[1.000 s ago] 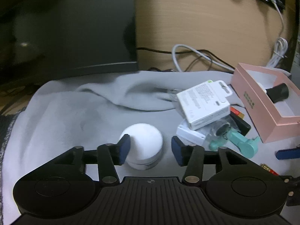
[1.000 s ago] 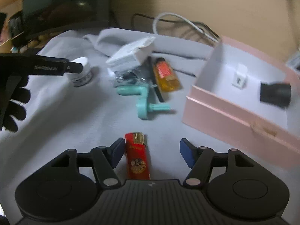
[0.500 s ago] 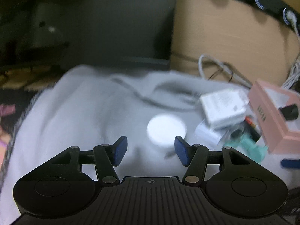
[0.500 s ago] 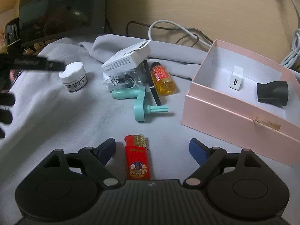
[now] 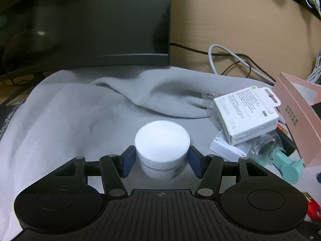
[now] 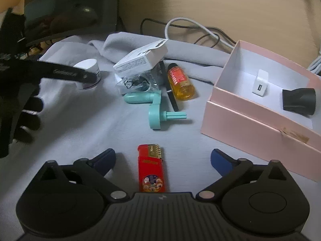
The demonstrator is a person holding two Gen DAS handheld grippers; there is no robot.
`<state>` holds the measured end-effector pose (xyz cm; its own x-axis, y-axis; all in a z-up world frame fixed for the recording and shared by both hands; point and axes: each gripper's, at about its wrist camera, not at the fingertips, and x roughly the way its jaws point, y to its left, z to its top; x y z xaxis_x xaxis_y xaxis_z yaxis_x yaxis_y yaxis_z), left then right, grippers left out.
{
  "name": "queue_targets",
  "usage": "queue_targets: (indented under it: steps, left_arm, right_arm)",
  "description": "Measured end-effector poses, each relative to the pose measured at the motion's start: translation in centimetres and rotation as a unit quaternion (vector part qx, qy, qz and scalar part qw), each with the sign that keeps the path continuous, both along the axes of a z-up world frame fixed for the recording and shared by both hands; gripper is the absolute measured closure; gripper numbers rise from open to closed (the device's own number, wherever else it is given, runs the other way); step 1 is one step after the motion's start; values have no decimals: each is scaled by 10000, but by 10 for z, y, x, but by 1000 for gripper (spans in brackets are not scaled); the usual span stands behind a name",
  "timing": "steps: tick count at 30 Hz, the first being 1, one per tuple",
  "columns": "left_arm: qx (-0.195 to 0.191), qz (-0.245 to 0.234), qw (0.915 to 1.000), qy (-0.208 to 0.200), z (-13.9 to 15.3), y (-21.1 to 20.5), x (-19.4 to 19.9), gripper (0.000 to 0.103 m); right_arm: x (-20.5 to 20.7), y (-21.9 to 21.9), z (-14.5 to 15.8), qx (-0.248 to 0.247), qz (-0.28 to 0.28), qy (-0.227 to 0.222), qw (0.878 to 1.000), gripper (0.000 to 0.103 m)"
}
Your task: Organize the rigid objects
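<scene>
A white round jar (image 5: 162,140) stands on the grey cloth (image 5: 70,120), between the blue pads of my left gripper (image 5: 161,163). The pads flank its sides closely without visibly pressing on it, so that gripper is open. From the right wrist view the jar (image 6: 89,65) is half hidden behind the left gripper's finger (image 6: 66,73). My right gripper (image 6: 163,154) is opening wide. A red lighter (image 6: 151,170) lies flat on the cloth between its fingers, untouched. The open pink box (image 6: 250,120) at right holds a white adapter (image 6: 260,85) and a black nozzle (image 6: 299,101).
Mid-cloth lies a pile: a white retail box (image 6: 142,59), a clear bag of dark parts (image 6: 136,84), a yellow bottle (image 6: 180,82) and a teal crank handle (image 6: 158,112). A gloved hand (image 6: 26,110) is at left. A dark monitor (image 5: 80,20) and cables (image 6: 200,30) line the back.
My right gripper's jaws have spread much wider around the lighter. My left gripper pulled back from the jar, then came forward and down so the jar is between its pads again.
</scene>
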<state>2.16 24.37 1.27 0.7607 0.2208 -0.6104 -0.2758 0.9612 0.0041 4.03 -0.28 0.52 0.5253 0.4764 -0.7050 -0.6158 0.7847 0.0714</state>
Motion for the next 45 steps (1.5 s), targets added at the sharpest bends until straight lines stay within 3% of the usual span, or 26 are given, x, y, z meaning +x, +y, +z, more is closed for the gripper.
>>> queue_targets:
  steps: [20,25,27,31,35,39,42,45]
  left_arm:
    - [-176,-97,9998,79,-6,5,10,44]
    - [-360,-257,9990,39,3,-2,-14,44]
    - [-398,-409,9984,49,7,-11,-29,44]
    - [-461,-940,9943,198,11,-42,-62,44]
    - [-741,-1515,9844,502,9,-74,-85,44]
    - [-929,-2248,9670,753,10,-109,-94,44]
    - [-856,-2702,9568,650,23,-133,-94,44]
    - [-795,-2984,9507,276,50,-148,-79,44]
  right_arm:
    - [3,1,1,-65,127,18,9999,1]
    - [5,1,10,-29,221,145,9996,31]
    - [3,2,13,-89,282,155,9994,53]
    - [-4,-5,19,-197,406,240,9987,80]
    - [-19,-23,27,-312,356,302,9984,80]
    - [-37,-53,42,-276,111,291,9991,80]
    - [-48,-83,60,-161,-219,239,9993,81]
    - [-61,-112,79,-101,-552,3,9984,82]
